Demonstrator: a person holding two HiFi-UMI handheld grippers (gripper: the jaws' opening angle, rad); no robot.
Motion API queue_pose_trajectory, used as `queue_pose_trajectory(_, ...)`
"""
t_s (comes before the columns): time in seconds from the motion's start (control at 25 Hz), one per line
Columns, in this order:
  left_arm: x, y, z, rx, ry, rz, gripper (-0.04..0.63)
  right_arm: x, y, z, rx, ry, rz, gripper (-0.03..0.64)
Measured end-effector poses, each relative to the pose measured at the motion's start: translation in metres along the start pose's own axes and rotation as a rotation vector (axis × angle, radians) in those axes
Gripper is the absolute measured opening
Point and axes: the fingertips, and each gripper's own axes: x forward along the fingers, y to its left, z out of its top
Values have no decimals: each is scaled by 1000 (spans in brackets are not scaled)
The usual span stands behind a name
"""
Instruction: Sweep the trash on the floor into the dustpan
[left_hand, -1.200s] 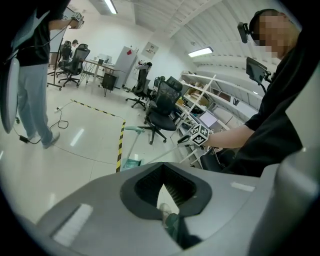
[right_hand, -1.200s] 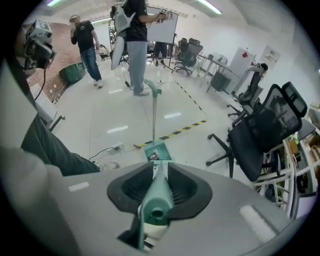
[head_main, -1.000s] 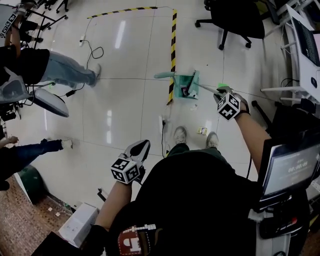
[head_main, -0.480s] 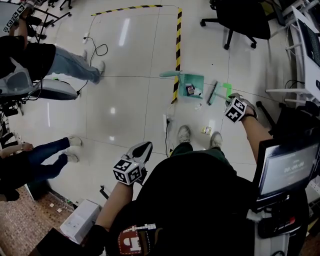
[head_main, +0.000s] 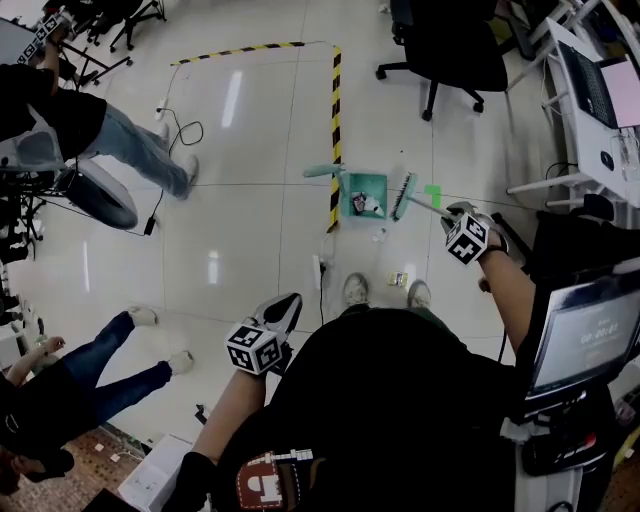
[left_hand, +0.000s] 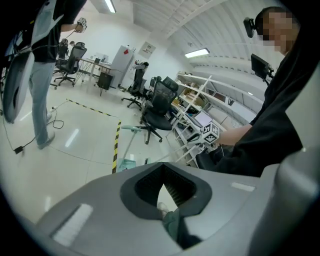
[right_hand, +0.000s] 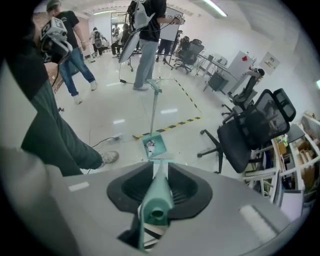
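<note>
Currently: dustpan (head_main: 352, 183) on floor, holding trash. Broom (head_main: 404, 196) head just right of it; handle runs back to right gripper (right_hand: 159, 182), jaws clamped on it. Left gripper (left_hand: 162, 172) far, jaws together, empty. Loose scrap (head_main: 400, 279) lies between the shoes, nearer the person than the broom head.

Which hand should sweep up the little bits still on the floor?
Right. The right gripper is shut on the broom handle, and the broom head sits beside the dustpan, near the scraps. The left gripper is shut on nothing, back by the person's hip.
</note>
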Motion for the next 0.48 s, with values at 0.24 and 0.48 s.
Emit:
queue_pose_trajectory(0.24, 32, -48, 13, 74, -19, -107, 3, -84, 27, -104, 114, 53, -24, 86)
queue_pose_trajectory(0.48, 52, -148, -12, 178, -35, -177, 3, -151, 76, -218, 210, 0, -79, 86)
